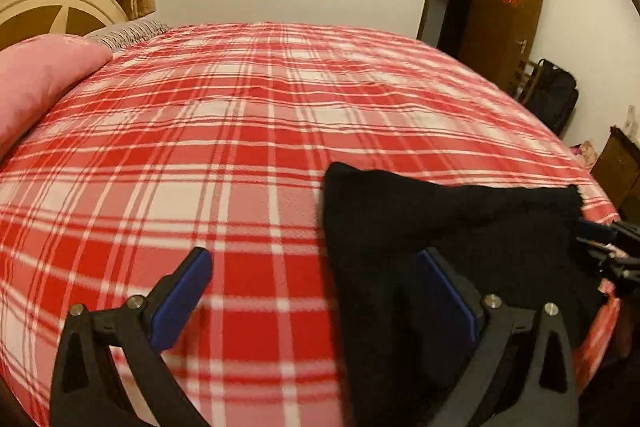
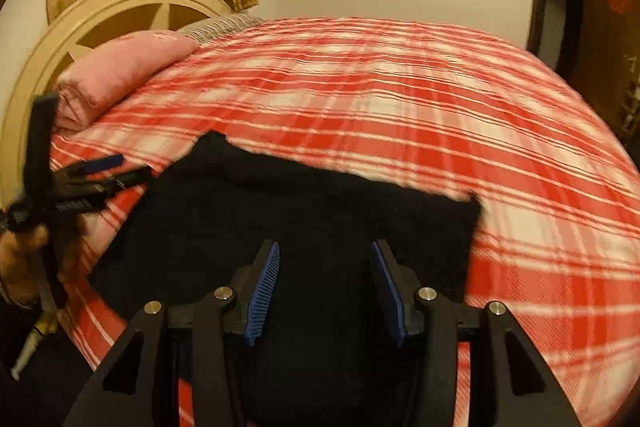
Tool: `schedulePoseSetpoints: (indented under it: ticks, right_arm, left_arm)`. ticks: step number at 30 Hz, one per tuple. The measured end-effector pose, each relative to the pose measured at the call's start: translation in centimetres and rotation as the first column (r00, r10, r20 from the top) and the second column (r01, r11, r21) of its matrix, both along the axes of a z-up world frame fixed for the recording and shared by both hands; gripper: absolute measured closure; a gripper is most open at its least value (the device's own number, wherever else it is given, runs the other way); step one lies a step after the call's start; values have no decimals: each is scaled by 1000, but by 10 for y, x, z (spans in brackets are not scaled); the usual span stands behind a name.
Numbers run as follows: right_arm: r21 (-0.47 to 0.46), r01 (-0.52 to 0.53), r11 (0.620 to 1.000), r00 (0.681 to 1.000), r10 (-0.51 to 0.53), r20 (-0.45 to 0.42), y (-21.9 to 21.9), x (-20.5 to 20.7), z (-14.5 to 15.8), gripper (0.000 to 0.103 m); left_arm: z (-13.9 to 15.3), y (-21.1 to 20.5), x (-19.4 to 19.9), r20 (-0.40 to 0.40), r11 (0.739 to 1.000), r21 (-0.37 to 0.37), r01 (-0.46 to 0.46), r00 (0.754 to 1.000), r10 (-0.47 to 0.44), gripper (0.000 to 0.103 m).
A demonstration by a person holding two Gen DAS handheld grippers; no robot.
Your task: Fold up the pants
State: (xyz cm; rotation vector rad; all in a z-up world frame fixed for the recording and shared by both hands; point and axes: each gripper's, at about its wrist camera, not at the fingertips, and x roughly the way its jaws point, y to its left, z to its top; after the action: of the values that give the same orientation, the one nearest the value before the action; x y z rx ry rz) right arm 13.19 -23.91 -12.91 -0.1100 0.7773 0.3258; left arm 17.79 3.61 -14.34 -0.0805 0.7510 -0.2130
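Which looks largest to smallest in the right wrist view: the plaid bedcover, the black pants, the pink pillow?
1. plaid bedcover, by far the widest.
2. black pants, though they lie nearest the camera, which enlarges them.
3. pink pillow, farther away and partly cut off, so its true size is unsure.

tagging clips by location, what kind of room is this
Most likely a bedroom in a home. A bed with a red plaid sheet fills the view, with a pink pillow by the headboard and a wooden door behind.
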Motion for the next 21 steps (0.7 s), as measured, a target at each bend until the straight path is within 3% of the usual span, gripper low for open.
schedulePoseSetpoints:
  ticks: [4,6,8,10,13,18,20,21]
  right_arm:
    - [-25,24,999,999,-24,-27,-20,-20,-13,54]
    - [-44,47,998,997,-50,-65,-30,-19,-27,53]
    - [36,75,997,993,-71,-98,-46,-14,-37,39]
    - [86,102,991,988,-91,-124,-57,-10,-41,33]
    - [102,112,989,989,-101,-107,-59,-18,-36,33]
    - [106,99,989,995,-100,1,-59,-51,-15,34]
    - [99,81,992,997,-81,-5,-59,-59,-14,49]
    - [87,80,993,997,-78,-19,-58,-60,-17,51]
  left_arm:
    - [-9,-21,-12,-4,997,23,67,998,-67,0]
    - [-21,-35,-9,-41,993,83,85,996,-82,0]
    - [-33,-42,-8,-68,988,117,97,994,-90,0]
    - [-31,-39,-9,-58,991,102,85,995,-79,0]
    - [-23,-33,-17,-50,992,104,71,997,-66,0]
    - [-18,-27,-42,-12,994,94,62,998,-61,0]
    - [-22,-31,-48,-13,991,106,78,997,-77,0]
    - [-24,-34,-48,-15,990,116,84,996,-83,0]
